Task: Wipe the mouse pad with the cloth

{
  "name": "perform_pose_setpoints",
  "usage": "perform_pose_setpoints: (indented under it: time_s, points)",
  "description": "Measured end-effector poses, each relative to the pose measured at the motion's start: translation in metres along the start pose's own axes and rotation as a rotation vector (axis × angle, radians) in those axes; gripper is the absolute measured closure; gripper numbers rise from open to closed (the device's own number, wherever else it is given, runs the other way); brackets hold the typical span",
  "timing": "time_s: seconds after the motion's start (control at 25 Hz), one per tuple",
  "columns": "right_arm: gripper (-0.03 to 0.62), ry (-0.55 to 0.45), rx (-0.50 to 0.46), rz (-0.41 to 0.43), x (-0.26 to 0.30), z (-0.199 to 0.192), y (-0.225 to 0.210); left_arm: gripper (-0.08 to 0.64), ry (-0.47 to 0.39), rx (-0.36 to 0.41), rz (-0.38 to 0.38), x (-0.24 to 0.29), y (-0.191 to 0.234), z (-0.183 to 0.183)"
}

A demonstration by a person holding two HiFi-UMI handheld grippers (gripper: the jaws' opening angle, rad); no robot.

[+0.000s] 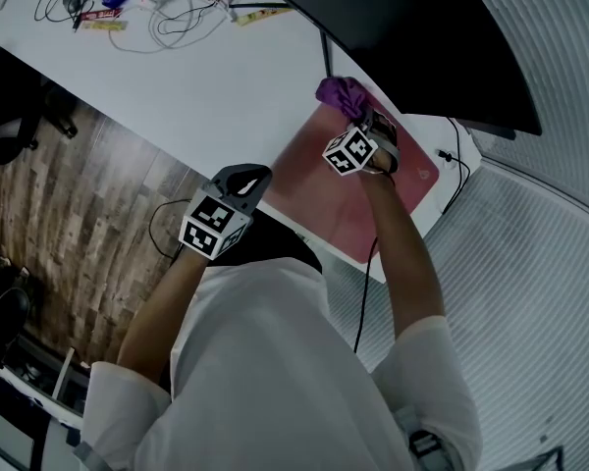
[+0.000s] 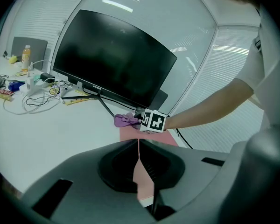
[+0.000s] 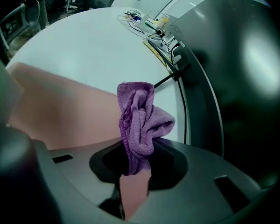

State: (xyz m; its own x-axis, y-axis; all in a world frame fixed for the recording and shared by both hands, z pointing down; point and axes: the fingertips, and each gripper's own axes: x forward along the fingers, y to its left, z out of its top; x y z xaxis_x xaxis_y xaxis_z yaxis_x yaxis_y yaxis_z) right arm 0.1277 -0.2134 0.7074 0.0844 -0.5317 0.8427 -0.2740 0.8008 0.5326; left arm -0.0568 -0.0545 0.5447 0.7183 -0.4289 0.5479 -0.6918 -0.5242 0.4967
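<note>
The flat pink mouse pad [image 1: 324, 189] is lying on the white desk [image 1: 206, 86], near the desk's edge and in front of the big black monitor [image 1: 402, 37]. The bunched-up purple fluffy cloth [image 3: 141, 120] is sitting at the pad's far corner, close to the monitor. The right gripper [image 3: 136, 164] is pinching the cloth tight between its jaws, probably so the cloth is not slipping out while rubbing. The cloth is puffing out past the jaws, so the soft part is likely meeting the pad first. The left gripper [image 2: 139, 148] is hanging off to the side by the desk's near edge, jaws pressed together on nothing, likely so it is not getting in the way.
</note>
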Motion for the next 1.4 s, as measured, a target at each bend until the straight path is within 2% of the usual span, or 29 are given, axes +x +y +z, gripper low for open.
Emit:
perform_pose_setpoints:
  time_s: [0.92, 1.4]
  points:
    - [0.482, -0.019, -0.039, 0.058, -0.045, 0.02, 0.075, 0.537, -0.011, -0.018, 0.022, -0.024, 0.007, -0.033]
    - [0.482, -0.026, -0.017, 0.126, -0.076, 0.033, 0.124, 0.537, 0.011, -0.014, 0.03, -0.042, 0.007, -0.054]
